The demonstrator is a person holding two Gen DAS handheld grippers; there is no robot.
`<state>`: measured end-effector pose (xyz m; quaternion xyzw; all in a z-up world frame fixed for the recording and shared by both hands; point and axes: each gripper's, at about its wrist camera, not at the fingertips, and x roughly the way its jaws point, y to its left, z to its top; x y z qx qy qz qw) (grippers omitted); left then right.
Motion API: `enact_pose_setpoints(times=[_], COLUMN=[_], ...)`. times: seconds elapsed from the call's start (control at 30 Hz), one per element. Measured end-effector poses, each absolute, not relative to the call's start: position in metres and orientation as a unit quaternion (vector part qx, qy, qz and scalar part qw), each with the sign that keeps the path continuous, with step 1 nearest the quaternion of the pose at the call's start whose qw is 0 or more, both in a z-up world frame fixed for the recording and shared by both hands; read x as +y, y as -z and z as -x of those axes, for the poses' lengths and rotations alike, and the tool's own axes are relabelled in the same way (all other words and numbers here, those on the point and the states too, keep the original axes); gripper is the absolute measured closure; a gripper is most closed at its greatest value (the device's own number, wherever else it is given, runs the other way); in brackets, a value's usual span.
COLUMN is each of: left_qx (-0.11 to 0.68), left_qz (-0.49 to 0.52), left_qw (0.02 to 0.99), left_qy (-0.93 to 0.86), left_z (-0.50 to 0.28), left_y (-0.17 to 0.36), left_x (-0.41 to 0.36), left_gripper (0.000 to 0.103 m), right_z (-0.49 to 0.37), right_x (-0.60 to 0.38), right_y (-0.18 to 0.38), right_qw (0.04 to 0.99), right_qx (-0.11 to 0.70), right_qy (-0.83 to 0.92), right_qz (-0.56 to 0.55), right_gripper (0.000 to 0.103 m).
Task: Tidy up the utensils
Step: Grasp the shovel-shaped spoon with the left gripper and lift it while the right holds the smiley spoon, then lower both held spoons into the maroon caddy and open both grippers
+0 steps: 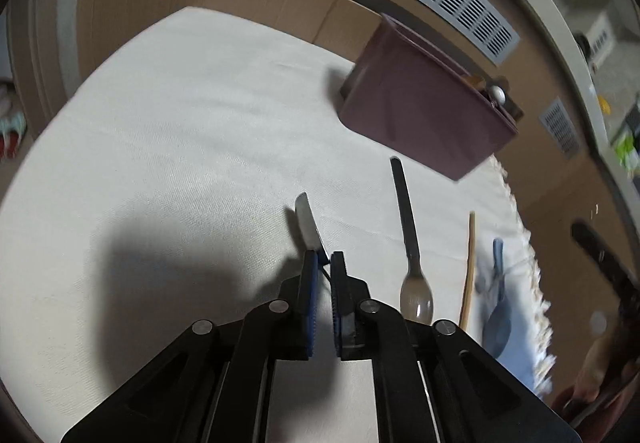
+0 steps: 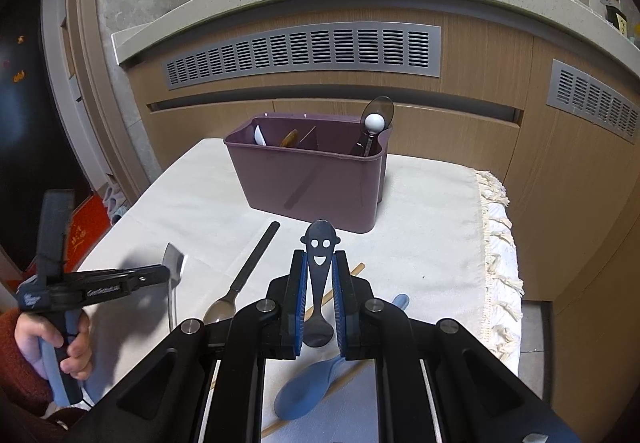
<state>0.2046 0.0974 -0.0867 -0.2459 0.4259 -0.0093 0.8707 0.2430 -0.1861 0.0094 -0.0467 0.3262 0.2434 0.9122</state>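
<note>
black smiley-face spoon [image 2: 319, 275] | clamped upright; right gripper [image 2: 320, 263] | maroon caddy [image 2: 312, 179] beyond

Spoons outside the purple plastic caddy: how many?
3: black smiley-face spoon clamped in the right gripper; black-handled metal spoon and blue plastic spoon lying on the white cloth. Others may be hidden.

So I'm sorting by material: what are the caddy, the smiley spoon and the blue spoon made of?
Caddy: likely matte mauve plastic, with moulded rounded walls. Smiley spoon: seemingly dark-coated metal, thin with a slight sheen. Blue spoon: probably silicone or plastic, thick and dull.
</note>
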Motion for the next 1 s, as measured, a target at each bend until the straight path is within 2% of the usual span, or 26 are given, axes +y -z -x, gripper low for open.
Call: enact_pose_setpoints(times=[0.13, 0.43, 0.53, 0.67, 0.87, 1.0], left_qx=[0.450, 0.468, 0.473, 0.448, 0.392, 0.370], left_qz=[0.218, 0.216, 0.229, 0.199, 0.170, 0.190], left_qw=[0.865, 0.856, 0.851, 0.872, 0.903, 0.907], left_qy=[-0.037, -0.022, -0.010, 0.012, 0.045, 0.062], left_z=[-0.220, -0.249, -0.260, -0.255, -0.230, -0.223], left_y=[0.092, 0.091, 0.093, 0.084, 0.055, 0.040], left_x=[0.098, 0.108, 0.115, 0.106, 0.088, 0.091], left_gripper=[0.088, 0.088, 0.091, 0.100, 0.102, 0.102], right_z=[-0.241, -0.242, -0.243, -0.245, -0.248, -0.248], right_x=[-0.186, -0.186, -0.187, -0.186, -0.190, -0.188], right_y=[-0.009, -0.005, -0.005, -0.006, -0.012, -0.014], right_qw=[0.912, 0.911, 0.910, 0.911, 0.905, 0.907], right_qx=[0.328, 0.333, 0.336, 0.337, 0.343, 0.343], right_qy=[-0.239, -0.235, -0.235, -0.232, -0.250, -0.242], right_qz=[0.054, 0.058, 0.055, 0.053, 0.032, 0.033], right_gripper=[0.092, 0.092, 0.092, 0.092, 0.092, 0.092])
